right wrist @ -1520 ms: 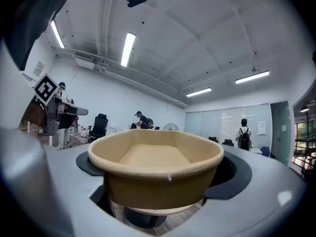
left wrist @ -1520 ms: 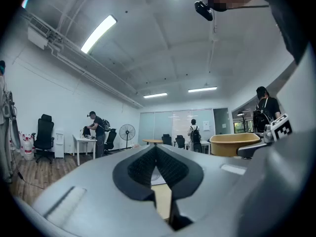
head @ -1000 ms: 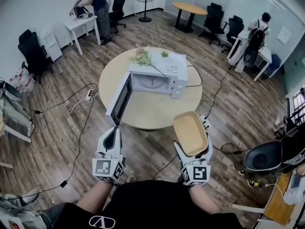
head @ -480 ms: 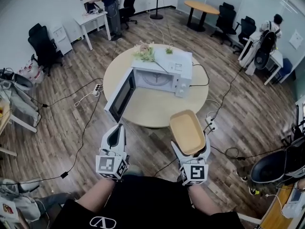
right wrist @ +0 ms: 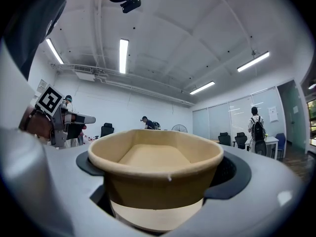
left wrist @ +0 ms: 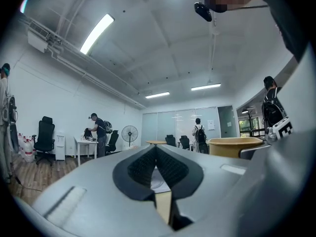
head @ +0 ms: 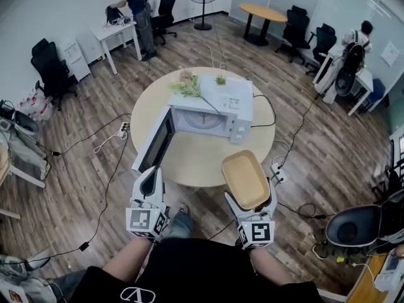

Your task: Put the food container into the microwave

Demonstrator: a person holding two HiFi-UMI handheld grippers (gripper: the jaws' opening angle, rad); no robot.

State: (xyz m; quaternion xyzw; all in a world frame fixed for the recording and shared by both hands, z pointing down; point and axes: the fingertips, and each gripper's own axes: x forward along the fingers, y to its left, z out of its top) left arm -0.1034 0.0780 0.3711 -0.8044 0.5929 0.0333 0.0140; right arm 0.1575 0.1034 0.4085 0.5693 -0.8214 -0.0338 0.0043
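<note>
One food container [right wrist: 155, 181] sits clamped in the jaws of my right gripper [head: 251, 199], up in the air. My left gripper [head: 150, 177] has its jaws together, holding nothing. Ahead of both, the microwave [head: 214, 109] stands open. I think I'm carrying it over. Next I must reach forward and slide it inside.

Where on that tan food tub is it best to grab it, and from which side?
Grip the food container across its two long walls, just under the rim, coming from its near short end, as the right gripper holds it. The walls narrow downward below a rolled lip, so pads there probably won't let it drop, and the open top faces up.
</note>
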